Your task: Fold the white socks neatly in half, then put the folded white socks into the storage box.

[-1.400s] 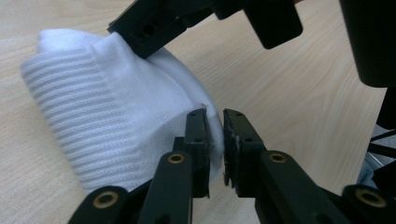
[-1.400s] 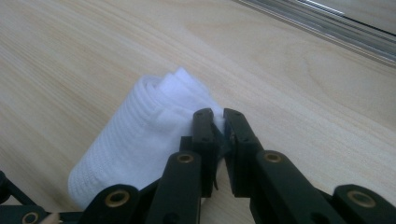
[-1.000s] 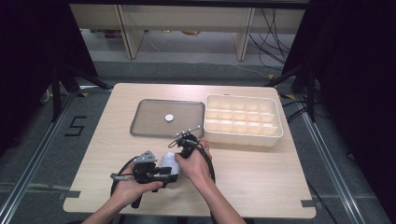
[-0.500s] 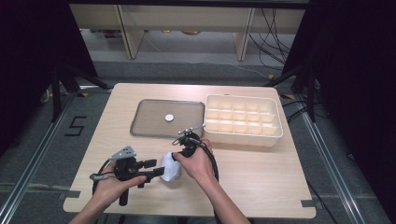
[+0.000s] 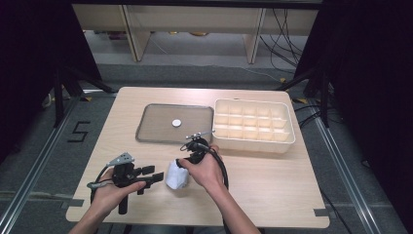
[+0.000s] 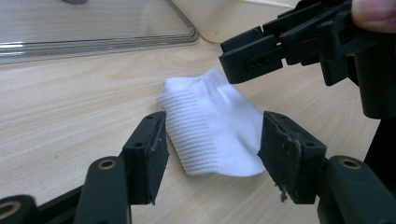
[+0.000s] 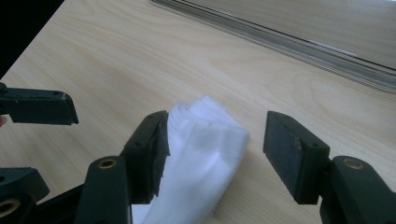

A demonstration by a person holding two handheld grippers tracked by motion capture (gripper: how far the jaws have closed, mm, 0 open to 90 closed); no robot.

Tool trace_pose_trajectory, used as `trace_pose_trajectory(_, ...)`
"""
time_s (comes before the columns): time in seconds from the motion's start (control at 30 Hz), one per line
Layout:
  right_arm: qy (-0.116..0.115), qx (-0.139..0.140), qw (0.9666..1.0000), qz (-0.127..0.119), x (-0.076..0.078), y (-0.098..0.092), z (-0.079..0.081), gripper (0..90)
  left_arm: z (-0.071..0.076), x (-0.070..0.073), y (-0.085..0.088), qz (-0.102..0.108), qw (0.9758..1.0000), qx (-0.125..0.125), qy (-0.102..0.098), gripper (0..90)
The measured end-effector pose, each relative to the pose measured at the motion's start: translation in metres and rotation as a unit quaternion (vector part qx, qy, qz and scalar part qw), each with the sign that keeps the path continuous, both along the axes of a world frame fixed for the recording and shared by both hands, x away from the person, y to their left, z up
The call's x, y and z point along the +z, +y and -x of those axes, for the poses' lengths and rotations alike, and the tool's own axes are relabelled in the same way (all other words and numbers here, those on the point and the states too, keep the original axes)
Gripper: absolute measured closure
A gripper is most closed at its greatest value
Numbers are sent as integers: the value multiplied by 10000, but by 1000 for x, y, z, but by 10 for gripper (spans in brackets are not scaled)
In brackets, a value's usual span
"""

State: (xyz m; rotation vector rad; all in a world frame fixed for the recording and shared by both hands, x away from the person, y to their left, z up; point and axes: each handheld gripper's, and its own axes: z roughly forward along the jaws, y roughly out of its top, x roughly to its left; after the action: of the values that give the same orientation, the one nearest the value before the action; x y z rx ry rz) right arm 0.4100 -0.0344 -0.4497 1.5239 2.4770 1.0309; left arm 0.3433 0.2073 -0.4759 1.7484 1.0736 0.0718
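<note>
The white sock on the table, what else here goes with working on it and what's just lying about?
In the job:
- white sock, lying folded on the table
- left gripper, jaws just opened, off the sock
- right gripper, jaws just opened, over the sock

Lying about:
- clear lid with a small white knob
- cream compartment box, its cells empty

White ribbed sock (image 6: 212, 126), folded, lying flat on the table

Hidden and cut-off parts around the sock

In the right gripper view the sock (image 7: 196, 163) runs off the bottom edge, its left side behind that claw's left jaw; the tray (image 7: 299, 44) beyond the claw is cropped at the top and right edges.
</note>
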Motion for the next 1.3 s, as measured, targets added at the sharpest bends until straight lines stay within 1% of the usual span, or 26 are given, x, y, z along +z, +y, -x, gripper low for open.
trace_pose_trajectory(0.07,-50,13,10000,-42,-1,-1,0,406,-1,-1,0,-12,10000,-9,3,405)
trace_pose_trajectory(0.17,-79,22,10000,-45,1,-3,1,403,-4,-2,1,-75,9999,10,137,404)
trace_pose_trajectory(0.2,-104,52,9999,-45,2,-4,1,402,-5,-4,1,-28,9999,22,119,405)
trace_pose_trajectory(0.23,-63,-25,9999,-85,3,-4,2,399,-5,-4,1,-37,9999,64,148,405)
trace_pose_trajectory(0.27,-97,-3,9999,-77,3,-5,2,396,-6,-4,0,-35,9999,74,149,406)
trace_pose_trajectory(0.3,-66,-78,9999,-97,3,-5,3,395,-7,-4,-1,-3,9999,75,136,406)
trace_pose_trajectory(0.33,-60,-59,9999,-123,2,-6,3,396,-7,-4,-1,20,9999,51,152,406)
trace_pose_trajectory(0.4,-64,-15,10000,-75,-1,-7,2,396,-7,-4,-2,-26,9998,7,190,405)
trace_pose_trajectory(0.53,133,-71,9999,-67,-3,-7,1,397,-5,-4,-1,-43,9998,28,189,405)
trace_pose_trajectory(0.6,95,-65,9999,-27,-5,-7,0,397,-4,-4,0,-44,9998,51,180,405)
trace_pose_trajectory(0.67,192,-65,9998,-1,-3,-7,1,393,-5,-6,0,12,9999,17,171,405)
trace_pose_trajectory(0.7,179,-60,9998,1,-3,-7,1,395,-6,-6,0,-25,9998,34,174,405)
trace_pose_trajectory(0.73,157,-22,9999,-56,-1,-8,1,393,-7,-6,1,-18,9998,41,183,404)
trace_pose_trajectory(0.8,118,-27,9999,-32,-1,-8,0,392,-6,-6,3,8,9998,132,164,405)
trace_pose_trajectory(0.83,204,-44,9998,-79,0,-8,1,391,-6,-7,3,50,9998,149,142,405)
trace_pose_trajectory(0.87,208,-18,9998,-63,0,-8,0,388,-5,-6,4,18,9998,160,146,406)
trace_pose_trajectory(0.93,267,54,9996,-14,-2,-7,0,372,-7,-7,4,48,9998,145,151,406)
trace_pose_trajectory(0.97,360,2,9993,-20,-2,-6,0,369,-8,-7,5,13,9997,164,169,406)
trace_pose_trajectory(1.0,308,34,9995,-12,-2,-7,0,365,-8,-7,6,9,9997,201,145,406)
trace_pose_trajectory(1.03,396,-84,9992,-10,-2,-6,1,359,-8,-7,6,23,9996,259,143,405)
trace_pose_trajectory(1.07,408,-106,9991,-22,-3,-7,1,357,-8,-7,6,80,9995,274,96,404)
trace_pose_trajectory(1.1,458,-47,9989,-46,-3,-7,1,354,-8,-7,5,116,9995,289,101,403)
trace_pose_trajectory(1.13,653,-79,9978,-74,-3,-6,1,352,-8,-8,5,114,9994,314,99,402)
trace_pose_trajectory(1.17,514,19,9987,24,-5,-7,1,351,-7,-8,4,63,9993,362,93,403)
trace_pose_trajectory(1.23,527,-16,9986,26,-6,-6,1,350,-6,-11,2,31,9996,294,30,403)
trace_pose_trajectory(1.3,604,-131,9981,19,-6,-5,0,347,-5,-11,1,-1,9995,298,50,402)
